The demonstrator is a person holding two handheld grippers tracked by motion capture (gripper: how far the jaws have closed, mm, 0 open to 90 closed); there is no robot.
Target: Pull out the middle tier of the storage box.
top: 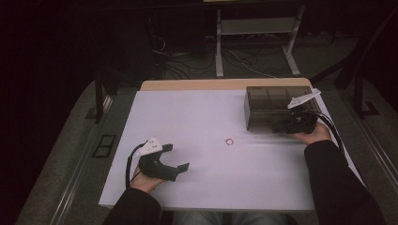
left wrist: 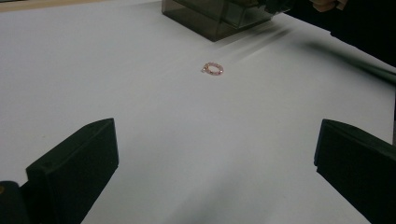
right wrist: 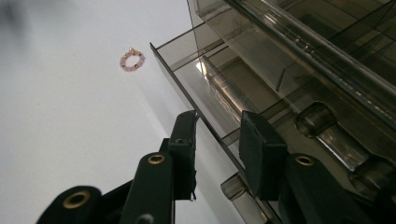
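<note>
Item 1: white table point(top: 202, 183), viewed from above, with a person's dark sleeves entering from the near edge.

Item 2: smoky translucent drawer box point(top: 270, 105), standing at the far right of the table. In the right gripper view 1 drawer point(right wrist: 219, 88) stood pulled partly out of the box, its thin front panel edge running diagonally across the frame.

Item 3: right gripper point(right wrist: 217, 135), held at the near right face of the box. Its 2 black jaws straddled the drawer's front panel, 1 on each side, narrowly spaced; whether the pads actually pressed on the panel could not be told.

Item 4: left gripper point(top: 178, 157), held low over the near left of the table, well apart from the box. Its jaws stood spread wide with nothing between them.

Item 5: small pink bead bracelet point(top: 229, 141), lying flat on the bare table between the 2 grippers, near the box's front left corner but not touching it.
</note>
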